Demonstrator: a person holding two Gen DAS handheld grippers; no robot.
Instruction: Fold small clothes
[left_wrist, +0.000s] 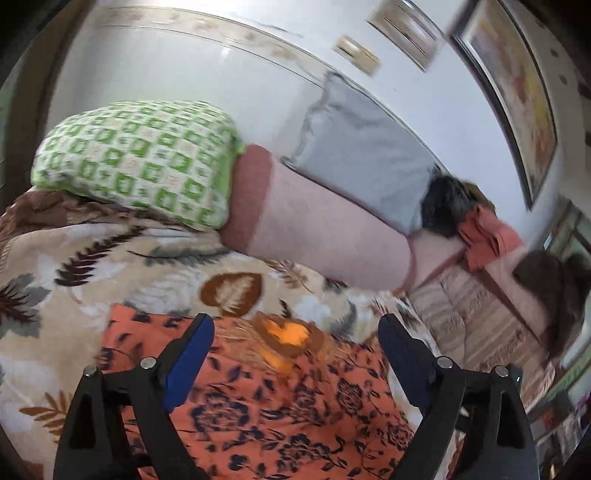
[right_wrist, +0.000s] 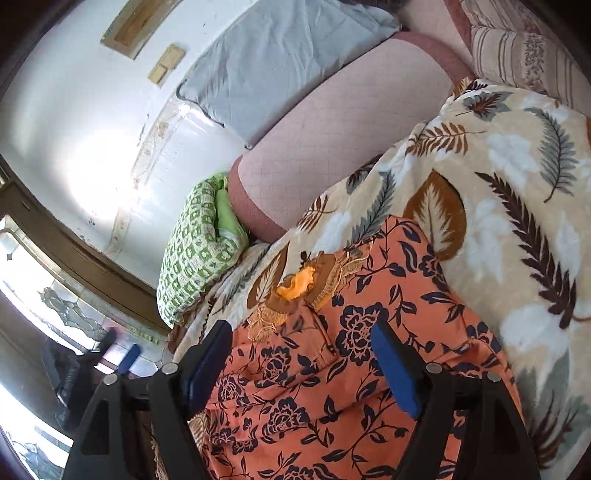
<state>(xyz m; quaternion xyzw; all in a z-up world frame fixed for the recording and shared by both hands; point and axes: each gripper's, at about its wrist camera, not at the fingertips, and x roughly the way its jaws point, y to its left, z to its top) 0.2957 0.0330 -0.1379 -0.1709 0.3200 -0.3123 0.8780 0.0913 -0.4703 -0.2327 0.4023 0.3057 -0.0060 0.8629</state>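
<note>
Nearest us, the left gripper (left_wrist: 295, 354) and the right gripper (right_wrist: 301, 363) both hang with jaws spread wide and nothing clamped between them. Under both lies the small orange garment (right_wrist: 332, 369), printed with dark flowers and showing a brown embroidered neckline. It rests flat on the leaf-print blanket (right_wrist: 517, 206) that covers the bed. Whether any pad brushes the cloth we cannot tell; no pad presses on it.

We judge that the step in hand is to take hold of the garment for a fold. To do it well, we would lower each gripper onto a single edge of the cloth, pinch only the garment and not the blanket beneath, then lift both sides evenly so the fold lands straight.

Farther off sit a green patterned pillow (left_wrist: 140, 158), a pink bolster (left_wrist: 325, 229) and a grey pillow (left_wrist: 362, 155) against the white wall (left_wrist: 184, 62).
</note>
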